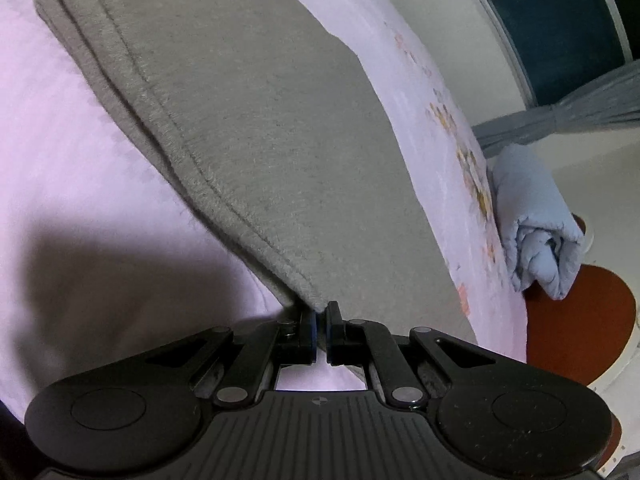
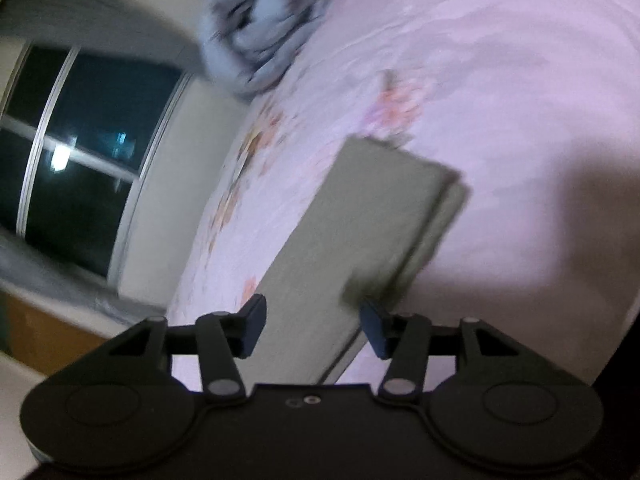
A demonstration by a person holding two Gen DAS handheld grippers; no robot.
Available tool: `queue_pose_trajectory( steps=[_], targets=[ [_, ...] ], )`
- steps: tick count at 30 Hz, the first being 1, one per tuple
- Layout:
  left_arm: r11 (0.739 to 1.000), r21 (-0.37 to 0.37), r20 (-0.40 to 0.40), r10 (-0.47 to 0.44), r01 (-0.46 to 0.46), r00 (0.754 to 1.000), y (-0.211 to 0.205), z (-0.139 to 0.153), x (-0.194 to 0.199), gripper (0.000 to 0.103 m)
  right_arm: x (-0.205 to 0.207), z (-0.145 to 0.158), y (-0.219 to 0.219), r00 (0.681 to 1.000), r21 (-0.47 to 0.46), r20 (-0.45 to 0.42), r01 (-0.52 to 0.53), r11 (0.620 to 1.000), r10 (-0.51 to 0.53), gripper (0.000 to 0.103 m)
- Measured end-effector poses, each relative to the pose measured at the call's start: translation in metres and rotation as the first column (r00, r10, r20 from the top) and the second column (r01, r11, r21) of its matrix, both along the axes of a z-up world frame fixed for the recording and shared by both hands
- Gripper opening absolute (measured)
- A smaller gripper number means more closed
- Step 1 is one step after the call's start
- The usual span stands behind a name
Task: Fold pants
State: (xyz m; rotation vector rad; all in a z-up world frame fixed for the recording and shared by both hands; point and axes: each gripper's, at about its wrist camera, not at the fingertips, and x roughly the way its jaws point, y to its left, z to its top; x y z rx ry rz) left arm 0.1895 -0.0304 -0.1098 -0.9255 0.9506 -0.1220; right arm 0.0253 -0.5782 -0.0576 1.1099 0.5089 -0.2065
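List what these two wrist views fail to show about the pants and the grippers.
- Left wrist view: the pants run off the top edge, so their full length is cut off.
- Left wrist view: how much of the fabric corner the left hand-held gripper pinches is hidden by its own shut jaws.
- Right wrist view: motion blur smears the pants; seams unreadable.
- Right wrist view: the right hand-held gripper stands open; the near pants edge is hidden behind its body.

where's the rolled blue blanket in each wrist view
Left wrist: blue blanket at the right edge, beside the pink bedsheet, below the window.
Right wrist: blue blanket at top centre, blurred, above the grey pants.
Shared landmark: the dark window.
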Motion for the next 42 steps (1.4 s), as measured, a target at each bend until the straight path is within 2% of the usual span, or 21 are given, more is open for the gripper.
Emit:
queue_pose_trajectory(
  steps=[2,8,10,11,12,14,16,18,19,20,22,24,26,29,31,33,34,36,37,41,42],
  targets=[
    [1.000,0.006,0.003,-0.007,0.007,1.000,-0.002,0.004,0.002,0.004,0.003,-0.008,-0.004,1.000,0.063,-0.024,0.016,0.998,-0.015,0.044],
    [0.999,0.028,-0.009,-0.028,0.028,1.000,0.001,0.004,0.001,0.004,-0.008,-0.011,-0.005,0.999,0.071,-0.041,0.037,0.997,-0.034,0.043],
    [0.998,0.042,-0.032,-0.041,0.042,0.999,-0.003,0.010,-0.004,0.018,-0.012,-0.015,-0.009,0.996,0.083,-0.049,0.074,0.994,-0.070,0.042],
    [0.996,0.060,-0.024,-0.060,0.061,0.998,-0.009,0.019,-0.007,0.040,-0.016,-0.014,-0.011,0.995,0.075,-0.055,0.091,0.993,-0.087,0.042],
    [0.990,0.101,0.021,-0.099,0.096,0.995,-0.015,0.031,-0.014,0.072,-0.017,-0.014,-0.013,0.995,0.065,-0.058,0.090,0.994,-0.087,0.042],
    [0.965,0.233,0.102,-0.144,0.117,0.984,-0.022,0.055,-0.024,0.098,-0.017,-0.017,-0.016,0.994,0.067,-0.061,0.094,0.993,-0.090,0.042],
    [0.919,0.385,0.187,-0.175,0.091,0.967,-0.024,0.078,-0.021,0.098,-0.011,-0.020,-0.019,0.993,0.053,-0.061,0.100,0.994,-0.097,0.042],
    [0.820,0.569,0.211,-0.220,0.063,0.953,-0.023,0.091,-0.007,0.098,-0.007,-0.021,-0.021,0.994,0.056,-0.045,0.106,0.993,-0.104,0.042],
    [0.749,0.659,0.188,-0.248,0.065,0.950,-0.025,0.093,0.002,0.098,-0.005,-0.023,-0.022,0.993,0.062,-0.041,0.112,0.992,-0.110,0.042],
    [0.709,0.701,0.168,-0.276,0.082,0.946,-0.028,0.093,0.010,0.098,-0.002,-0.025,-0.023,0.993,0.067,-0.043,0.116,0.991,-0.113,0.042],
    [0.704,0.702,0.185,-0.333,0.113,0.924,-0.045,0.094,0.014,0.098,0.001,-0.027,-0.023,0.993,0.077,-0.032,0.116,0.990,-0.114,0.044],
    [0.677,0.722,0.210,-0.411,0.143,0.887,-0.079,0.092,0.013,0.098,0.003,-0.027,-0.022,0.993,0.072,-0.032,0.113,0.991,-0.111,0.047],
    [0.651,0.741,0.215,-0.460,0.163,0.861,-0.116,0.086,0.011,0.098,0.003,-0.026,-0.022,0.992,0.073,-0.027,0.122,0.990,-0.120,0.047],
    [0.636,0.745,0.200,-0.505,0.204,0.840,-0.165,0.080,0.006,0.098,0.003,-0.023,-0.023,0.989,0.036,-0.031,0.143,0.989,-0.142,0.039],
    [0.609,0.763,0.173,-0.517,0.218,0.839,-0.187,0.073,0.007,0.098,0.005,-0.022,-0.024,0.991,0.011,-0.038,0.128,0.992,-0.128,0.035],
    [0.626,0.730,0.144,-0.532,0.274,0.834,-0.199,0.063,0.008,0.098,0.007,-0.019,-0.024,0.995,-0.019,-0.036,0.096,0.995,-0.097,0.032],
    [0.615,0.729,0.118,-0.546,0.301,0.830,-0.206,0.057,0.009,0.098,0.007,-0.018,-0.024,0.996,-0.030,-0.032,0.083,0.996,-0.084,0.031],
    [0.561,0.743,0.046,-0.587,0.366,0.808,-0.217,0.036,0.006,0.101,0.006,-0.021,-0.027,0.998,-0.012,-0.025,0.064,0.998,-0.064,0.031],
    [0.548,0.761,0.060,-0.593,0.348,0.803,-0.219,0.033,0.000,0.102,0.003,-0.023,-0.029,0.998,0.007,-0.019,0.062,0.998,-0.062,0.031],
    [0.570,0.764,0.110,-0.576,0.301,0.810,-0.218,0.037,-0.009,0.103,-0.008,-0.030,-0.037,0.997,0.045,0.003,0.077,0.996,-0.078,0.028],
    [0.590,0.751,0.132,-0.574,0.297,0.808,-0.217,0.040,-0.009,0.103,-0.009,-0.030,-0.037,0.997,0.057,0.007,0.082,0.995,-0.083,0.028]
  ],
)
